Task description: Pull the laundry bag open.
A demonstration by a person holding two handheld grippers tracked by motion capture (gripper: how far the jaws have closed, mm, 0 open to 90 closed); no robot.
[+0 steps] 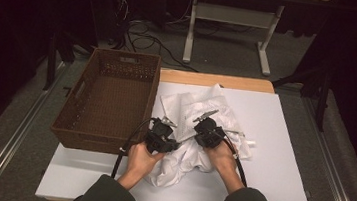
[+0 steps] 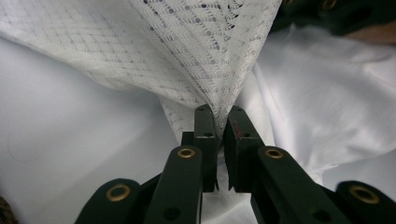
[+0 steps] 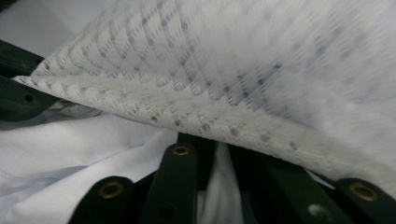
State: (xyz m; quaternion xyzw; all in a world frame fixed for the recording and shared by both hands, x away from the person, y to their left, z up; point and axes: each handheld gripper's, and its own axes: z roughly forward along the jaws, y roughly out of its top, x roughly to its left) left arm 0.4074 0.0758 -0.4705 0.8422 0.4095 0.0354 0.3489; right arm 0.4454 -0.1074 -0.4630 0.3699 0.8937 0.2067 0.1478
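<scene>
A crumpled white garment [image 1: 201, 108] lies in the middle of the white table top [image 1: 282, 141]. Part of it is perforated mesh [image 2: 187, 46], part smooth cloth [image 2: 327, 93]. My left gripper [image 1: 165, 127] sits at the garment's left edge, and in the left gripper view its jaws [image 2: 221, 112] are shut on a gathered fold of the mesh. My right gripper [image 1: 205, 119] rests on the garment's middle. In the right gripper view a mesh layer [image 3: 233, 60] drapes over the jaw tips, and smooth white cloth is pinched between the nearly closed jaws [image 3: 219, 154].
A brown wicker basket [image 1: 71, 119] stands on the table's left side, close to my left hand. The white top has bare room to the right [image 1: 283, 182]. Beyond the table are a floor with cables [image 1: 142, 39] and a white table frame [image 1: 230, 15].
</scene>
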